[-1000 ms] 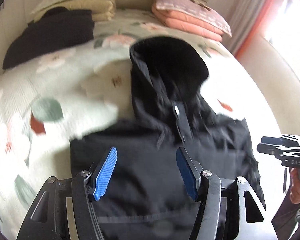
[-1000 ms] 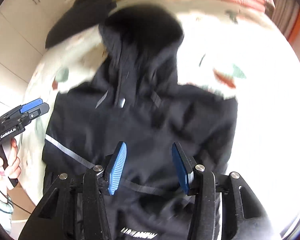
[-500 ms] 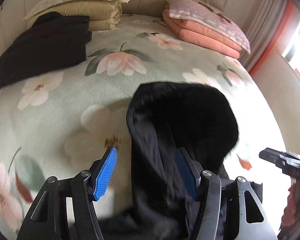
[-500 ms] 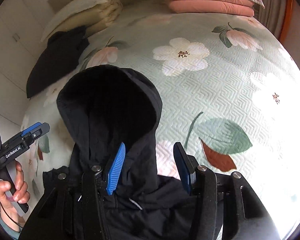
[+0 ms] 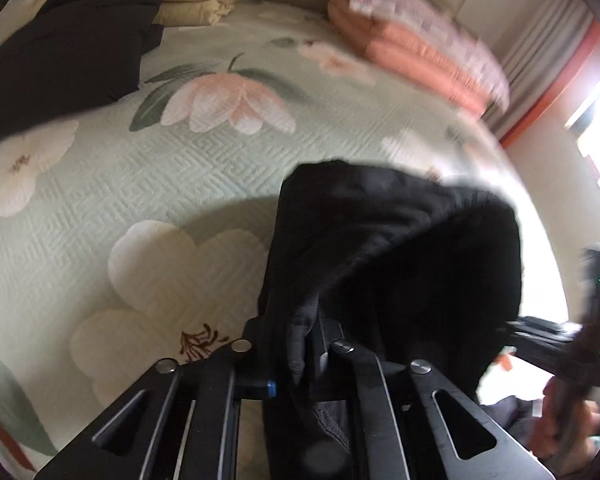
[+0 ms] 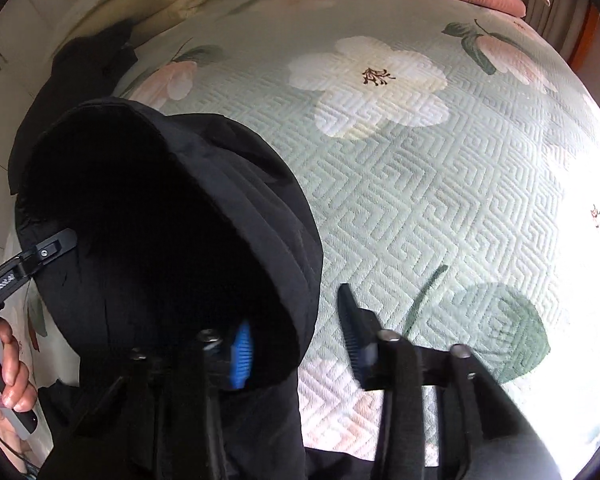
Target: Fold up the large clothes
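A black hooded jacket lies on the floral bedspread, its hood (image 5: 400, 248) spread toward the pillows; it also shows in the right wrist view (image 6: 160, 232). My left gripper (image 5: 300, 356) is shut on the left edge of the hood's collar, with black fabric bunched between the fingers. My right gripper (image 6: 296, 344) is open; the hood's right rim lies between its blue pad (image 6: 241, 354) and the other finger (image 6: 354, 332). The left gripper's tip shows in the right wrist view (image 6: 56, 246), the right gripper in the left wrist view (image 5: 552, 344).
The bed (image 6: 440, 184) has a quilted pale-green floral cover. A folded black garment (image 5: 60, 64) and beige bedding (image 5: 188, 0) lie at the head on the left, pink folded quilts (image 5: 416, 48) on the right. A curtain and bright window (image 5: 596, 92) are at the right.
Both grippers moved forward from the jacket's body to the hood. The left gripper closed on the hood's left edge. The right gripper came around the hood's right rim, still open.
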Demonstrator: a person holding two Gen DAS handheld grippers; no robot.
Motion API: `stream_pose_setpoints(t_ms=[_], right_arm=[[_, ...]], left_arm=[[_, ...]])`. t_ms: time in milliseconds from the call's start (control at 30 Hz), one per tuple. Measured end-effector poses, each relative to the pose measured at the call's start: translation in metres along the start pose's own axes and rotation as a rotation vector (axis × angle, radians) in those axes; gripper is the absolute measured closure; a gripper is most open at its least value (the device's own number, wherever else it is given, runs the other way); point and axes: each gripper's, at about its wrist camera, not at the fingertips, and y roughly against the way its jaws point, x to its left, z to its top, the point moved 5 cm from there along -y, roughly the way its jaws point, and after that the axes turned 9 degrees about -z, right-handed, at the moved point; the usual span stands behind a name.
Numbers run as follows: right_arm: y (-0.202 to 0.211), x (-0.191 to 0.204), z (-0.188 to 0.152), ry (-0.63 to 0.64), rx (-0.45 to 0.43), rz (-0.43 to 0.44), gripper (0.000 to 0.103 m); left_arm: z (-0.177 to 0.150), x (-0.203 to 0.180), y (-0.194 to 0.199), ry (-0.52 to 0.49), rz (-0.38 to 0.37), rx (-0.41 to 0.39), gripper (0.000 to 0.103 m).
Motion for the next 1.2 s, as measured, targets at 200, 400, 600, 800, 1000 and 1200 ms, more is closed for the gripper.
stream_pose_setpoints(t_ms=[200,400,600,800,1000,1200], right_arm=[[0.025,-0.015,-0.017,-0.005,-0.099,0.047,0.097],[-0.024,-0.013,-0.037,0.088,-0.024,-0.027,0.097],[-0.028,-0.023,-0.037,0.085,-0.003,0.014,0.090],[0.011,-0.034,-0.043,0.102,-0.011,0.060,0.052],[0.056,-0.031,-0.043,0.102,-0.050,0.101,0.050],[0.082,-0.013,-0.037,0.126,-0.081,0.137,0.050]], left_arm=[[-0.017,0.038,0.041,0.145,-0.165,-0.053,0.095],[-0.060,0.096,0.004,0.286,-0.183,0.081,0.072],[-0.066,0.096,0.005,0.240,-0.206,0.122,0.059],[-0.065,0.074,0.043,0.062,-0.100,0.146,0.044],[-0.069,0.046,0.080,-0.143,0.066,0.141,0.044],[-0.068,0.065,0.114,-0.058,0.091,0.108,0.044]])
